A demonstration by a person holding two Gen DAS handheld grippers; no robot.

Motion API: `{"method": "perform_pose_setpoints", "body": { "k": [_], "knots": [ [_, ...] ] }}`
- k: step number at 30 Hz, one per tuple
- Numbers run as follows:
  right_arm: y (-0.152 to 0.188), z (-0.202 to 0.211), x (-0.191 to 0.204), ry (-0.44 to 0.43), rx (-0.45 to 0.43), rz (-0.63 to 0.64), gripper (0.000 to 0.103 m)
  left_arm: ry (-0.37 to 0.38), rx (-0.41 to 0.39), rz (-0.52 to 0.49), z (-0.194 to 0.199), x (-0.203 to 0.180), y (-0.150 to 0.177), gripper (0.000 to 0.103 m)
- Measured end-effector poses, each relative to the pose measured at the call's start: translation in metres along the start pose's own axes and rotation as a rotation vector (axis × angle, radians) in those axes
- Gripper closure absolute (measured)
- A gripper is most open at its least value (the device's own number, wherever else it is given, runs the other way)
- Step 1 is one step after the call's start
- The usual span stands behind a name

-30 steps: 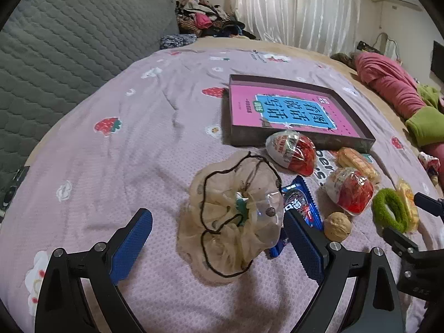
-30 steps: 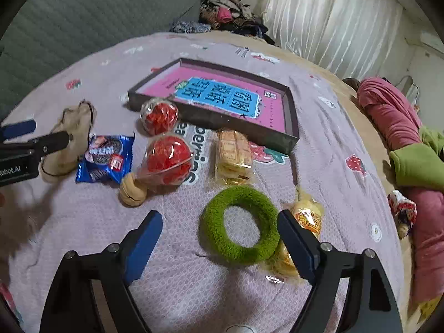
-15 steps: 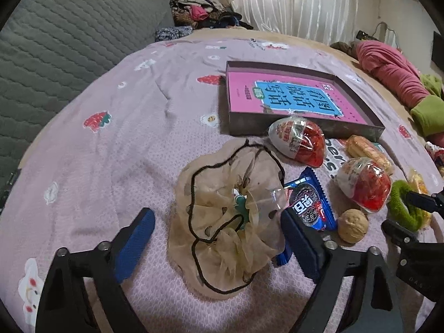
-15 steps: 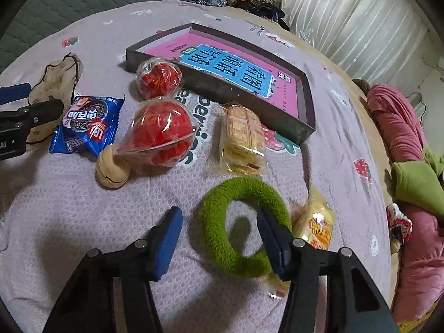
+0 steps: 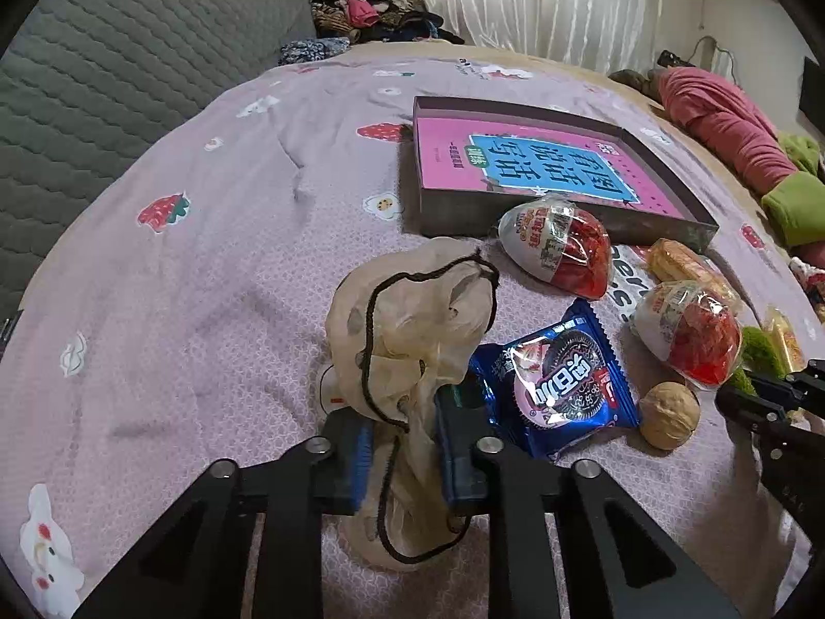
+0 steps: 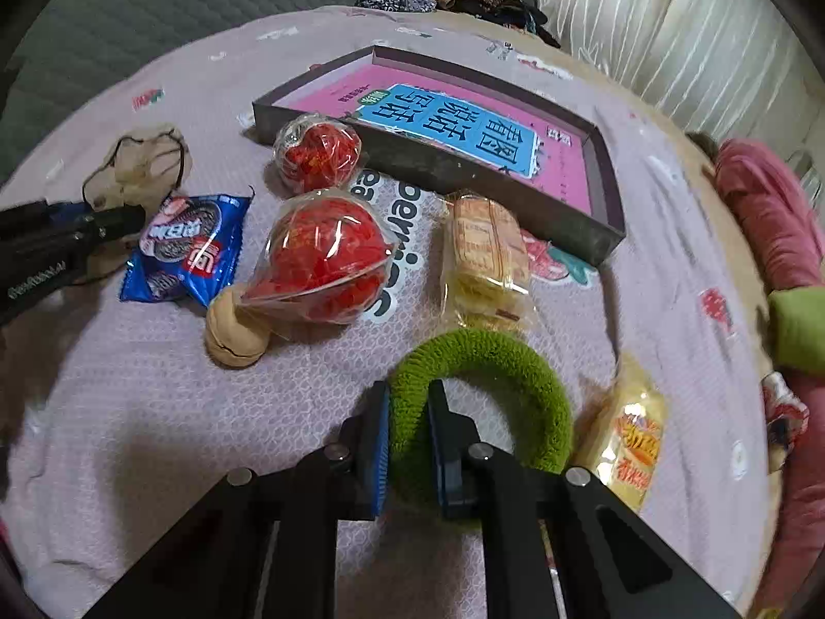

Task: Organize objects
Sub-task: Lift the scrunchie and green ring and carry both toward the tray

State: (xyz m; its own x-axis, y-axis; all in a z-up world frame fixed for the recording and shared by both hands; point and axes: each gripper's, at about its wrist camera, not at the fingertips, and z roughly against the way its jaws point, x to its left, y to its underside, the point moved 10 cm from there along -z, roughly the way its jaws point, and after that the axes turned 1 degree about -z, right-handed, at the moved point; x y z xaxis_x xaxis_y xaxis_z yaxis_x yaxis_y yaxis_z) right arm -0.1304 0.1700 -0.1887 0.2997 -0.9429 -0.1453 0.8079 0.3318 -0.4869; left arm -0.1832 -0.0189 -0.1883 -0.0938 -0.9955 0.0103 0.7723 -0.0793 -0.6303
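Note:
On the lilac bedspread, my left gripper point(image 5: 403, 433) is shut on a beige gauze scrunchie point(image 5: 412, 320) edged with black cord, bunching it up between the blue pads. My right gripper point(image 6: 407, 438) is shut on the near side of a green fuzzy hair ring point(image 6: 490, 392), squeezing its left part. A dark shallow box point(image 5: 546, 170) holding a pink and blue book lies behind the objects and shows again as the box point(image 6: 593, 227) in the right wrist view. The left gripper point(image 6: 67, 242) shows at the left edge of the right wrist view.
Between the grippers lie a blue cookie packet point(image 5: 557, 381), a walnut point(image 5: 667, 415), two red-filled plastic eggs point(image 5: 562, 247) point(image 6: 325, 263), a wrapped biscuit pack point(image 6: 484, 263) and a yellow snack packet point(image 6: 631, 443). A grey quilted headboard point(image 5: 103, 77) stands at the left; pink and green clothes point(image 5: 732, 124) lie at the right.
Both grippers came down and shut: the left one gathered the flat beige scrunchie into a bunch, the right one clamped the green ring's near side.

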Motion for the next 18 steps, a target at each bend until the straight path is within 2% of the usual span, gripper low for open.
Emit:
{"method": "perform_pose_setpoints", "body": {
  "k": [7,18],
  "knots": [
    [0.002,0.012,0.004,-0.077,-0.022,-0.038,0.089,0.021,-0.031,0.000,0.011,-0.001,-0.005,0.091],
    [-0.006,0.034,0.008,-0.100,-0.084,-0.049,0.089,0.060,-0.058,0.067,0.030,0.005,-0.011,0.091]
  ]
}}
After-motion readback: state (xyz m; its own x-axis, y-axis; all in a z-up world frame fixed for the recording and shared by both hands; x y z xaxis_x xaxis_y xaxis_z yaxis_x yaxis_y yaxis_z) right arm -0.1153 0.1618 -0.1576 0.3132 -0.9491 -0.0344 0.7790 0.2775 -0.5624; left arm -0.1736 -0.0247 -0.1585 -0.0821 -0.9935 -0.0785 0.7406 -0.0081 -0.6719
